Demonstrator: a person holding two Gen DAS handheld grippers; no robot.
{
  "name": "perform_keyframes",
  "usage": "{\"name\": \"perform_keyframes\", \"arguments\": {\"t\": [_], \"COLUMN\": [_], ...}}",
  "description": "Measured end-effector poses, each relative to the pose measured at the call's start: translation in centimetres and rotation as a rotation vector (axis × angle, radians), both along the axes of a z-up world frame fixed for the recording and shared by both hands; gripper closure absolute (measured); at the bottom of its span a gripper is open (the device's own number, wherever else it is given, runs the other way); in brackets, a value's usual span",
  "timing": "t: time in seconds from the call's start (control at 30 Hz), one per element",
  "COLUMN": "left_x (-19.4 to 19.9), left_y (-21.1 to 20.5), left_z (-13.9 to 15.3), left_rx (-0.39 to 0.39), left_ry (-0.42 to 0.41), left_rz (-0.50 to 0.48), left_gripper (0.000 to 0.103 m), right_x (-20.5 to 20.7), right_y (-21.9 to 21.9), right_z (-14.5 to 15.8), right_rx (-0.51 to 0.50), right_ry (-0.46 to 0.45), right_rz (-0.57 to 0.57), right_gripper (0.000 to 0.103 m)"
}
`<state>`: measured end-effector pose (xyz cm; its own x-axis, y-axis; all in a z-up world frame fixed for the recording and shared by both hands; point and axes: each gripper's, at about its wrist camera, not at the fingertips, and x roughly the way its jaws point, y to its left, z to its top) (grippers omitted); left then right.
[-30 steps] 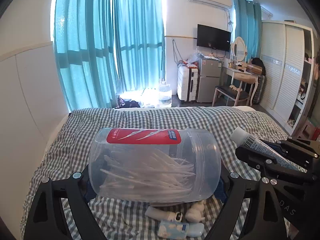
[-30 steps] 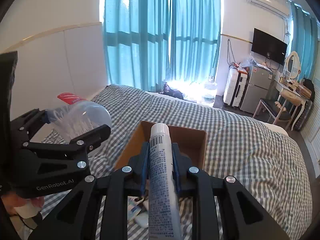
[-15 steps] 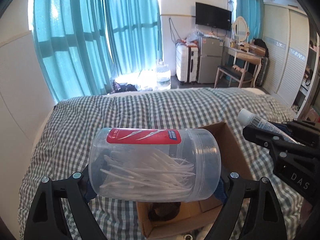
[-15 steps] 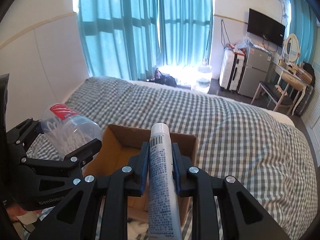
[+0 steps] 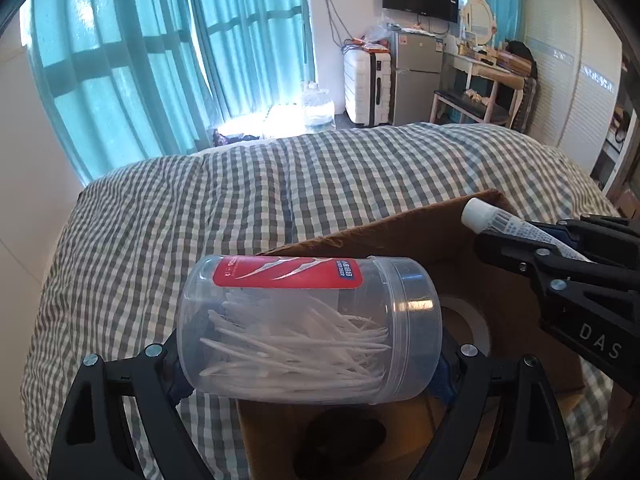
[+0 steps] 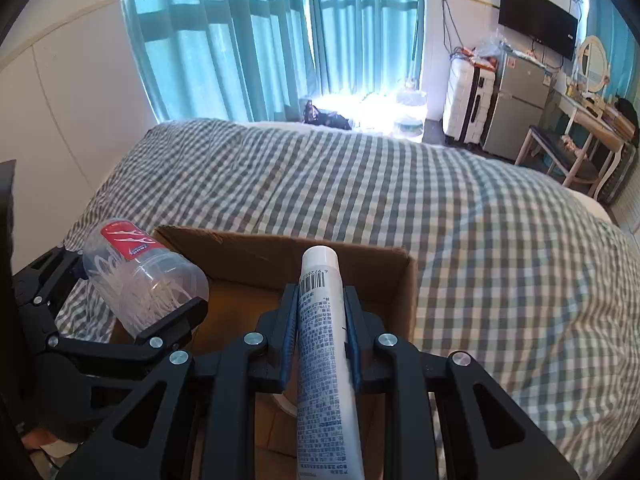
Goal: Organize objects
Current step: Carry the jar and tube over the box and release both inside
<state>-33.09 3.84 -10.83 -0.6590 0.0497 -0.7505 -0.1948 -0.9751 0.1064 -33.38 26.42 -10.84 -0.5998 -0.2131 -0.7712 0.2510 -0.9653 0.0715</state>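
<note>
both grippers have dropped over the cardboard box (image 6: 248,256) — left gripper (image 5: 310,360) clamps the clear jar (image 5: 310,328), right gripper (image 6: 320,312) pinches the white tube (image 6: 324,336).

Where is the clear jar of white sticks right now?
The clear jar lies sideways, clamped in the left claw over the cardboard box's left edge, on the checked bed; the right-wrist view shows it left of the tube.

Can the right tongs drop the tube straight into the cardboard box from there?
Probably yes. The right tongs hold the tube right above the open cardboard box, whose top has no lid. The jar in the left tongs hangs at the box's left side, apart from the tube.
</note>
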Motion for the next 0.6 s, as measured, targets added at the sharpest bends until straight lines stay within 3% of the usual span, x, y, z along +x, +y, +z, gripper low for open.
{"name": "perform_keyframes", "arguments": {"t": [0.3,0.5,0.57,0.6], "left_x": [-0.4,-0.8,-0.6,-0.4], "left_y": [0.7,0.4,0.5,0.5], "left_z": [-1.4,-1.7,-1.3,-1.1], "left_rx": [0.013,0.066,0.063,0.061], "left_ry": [-0.015,-0.046,-0.039,-0.034], "left_rz": [-0.042,-0.05,-0.053,-0.058], "left_gripper": [0.014,0.013,0.01,0.007], "right_x": [-0.6,-0.3,-0.3,-0.1], "right_y": [-0.6,-0.7,-0.8,-0.8], "right_z": [-1.9,-1.6,-1.3,-1.1], "right_rx": [0.02,-0.004,-0.003,-0.002], "right_ry": [-0.018,-0.007,-0.006,0.0], "right_rz": [0.01,0.023,0.024,0.022], "right_gripper": [0.082,0.082,0.078,0.069]}}
